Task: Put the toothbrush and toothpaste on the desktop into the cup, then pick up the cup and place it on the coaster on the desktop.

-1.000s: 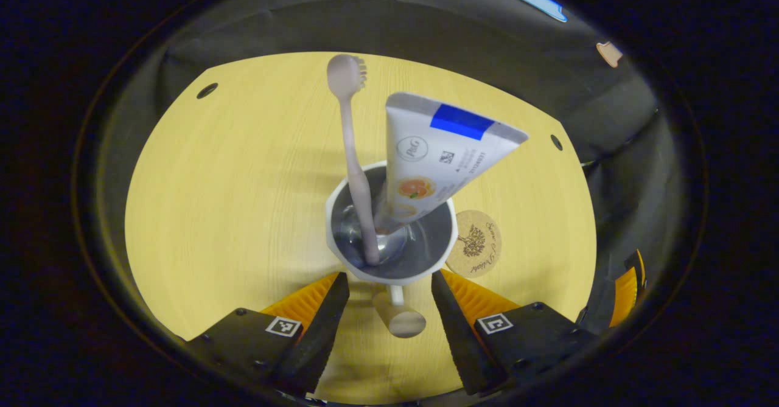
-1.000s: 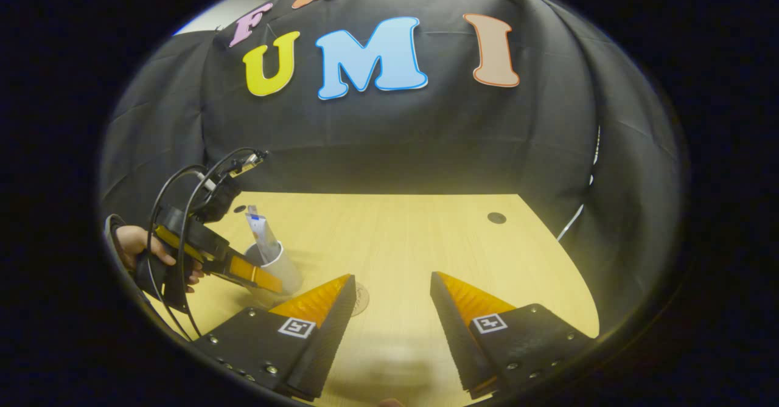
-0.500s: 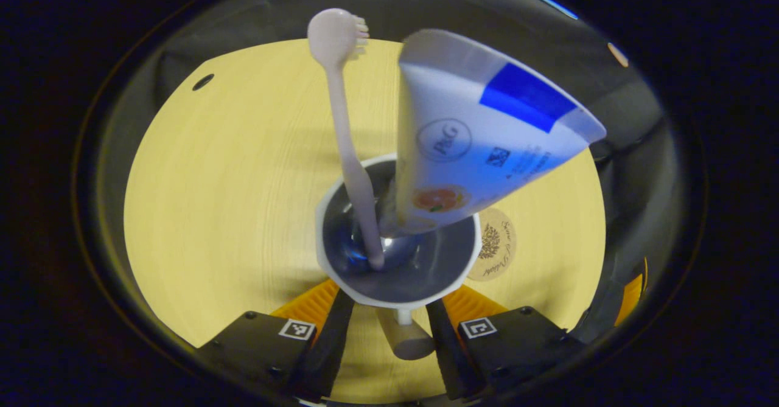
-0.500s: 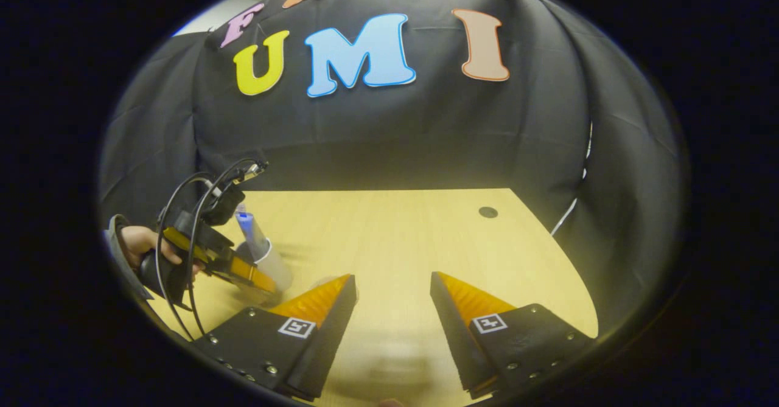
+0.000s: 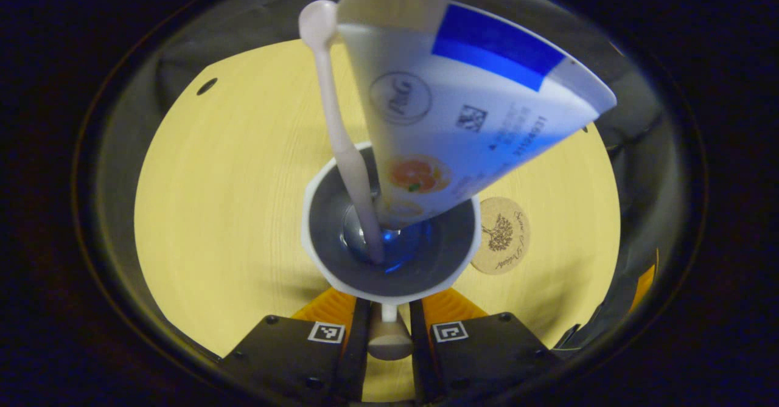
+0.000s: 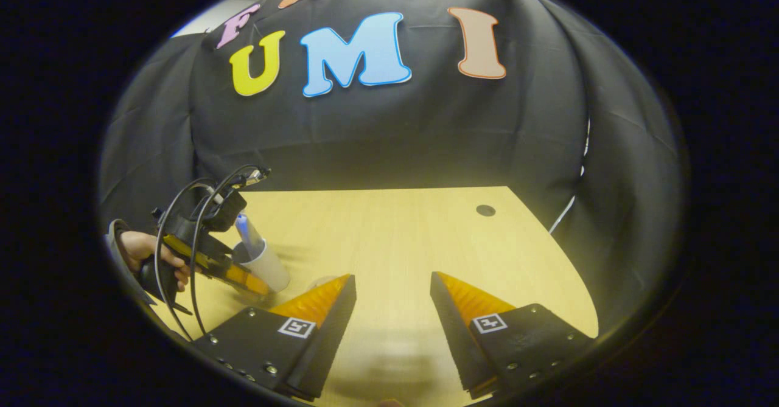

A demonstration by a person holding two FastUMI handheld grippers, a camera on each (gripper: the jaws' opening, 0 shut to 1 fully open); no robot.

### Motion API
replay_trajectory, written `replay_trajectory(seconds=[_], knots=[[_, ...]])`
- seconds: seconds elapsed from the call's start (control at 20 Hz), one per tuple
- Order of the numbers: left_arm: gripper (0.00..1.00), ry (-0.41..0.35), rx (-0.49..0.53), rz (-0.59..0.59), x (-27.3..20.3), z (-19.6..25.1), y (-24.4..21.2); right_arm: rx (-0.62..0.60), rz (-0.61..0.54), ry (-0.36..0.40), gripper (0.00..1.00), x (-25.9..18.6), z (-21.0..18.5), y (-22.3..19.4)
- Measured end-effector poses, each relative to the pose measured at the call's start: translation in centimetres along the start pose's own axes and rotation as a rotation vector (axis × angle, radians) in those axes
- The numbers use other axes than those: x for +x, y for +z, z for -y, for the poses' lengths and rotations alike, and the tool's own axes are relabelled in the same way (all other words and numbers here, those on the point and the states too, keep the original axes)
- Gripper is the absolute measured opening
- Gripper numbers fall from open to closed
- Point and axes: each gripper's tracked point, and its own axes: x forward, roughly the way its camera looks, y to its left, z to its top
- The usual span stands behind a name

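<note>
Left gripper point(image 5: 388, 334) jaws clamp the cup point(image 5: 389, 273) handle (centred between them); right gripper point(image 6: 392, 300) jaws wide open, empty.

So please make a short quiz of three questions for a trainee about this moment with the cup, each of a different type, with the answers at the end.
1. True or false: the toothbrush and the toothpaste both stand inside the cup.
2. Which part of the cup do the left tongs grip? A) the rim B) the handle C) the base
3. Fill in: the right tongs are ____ and hold nothing.

Key
1. True.
2. B: the two fingers are closed on the handle below the rim.
3. Open. They hang over the bare desktop; the coaster lies just beside the cup.
</note>
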Motion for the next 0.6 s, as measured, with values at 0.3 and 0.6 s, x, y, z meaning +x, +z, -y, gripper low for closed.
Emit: replay_trajectory(seconds=[0.3,0.6], knots=[[0.37,0.001,0.029,0.026,-0.2,0.1,0.1,0.004,-0.008,0.002,0.79,0.3,0.0,-0.1],[0.36,-0.016,0.047,0.045,-0.7,1.2,0.2,0.008,-0.007,-0.001,0.79,0.3,0.2,0.1]])
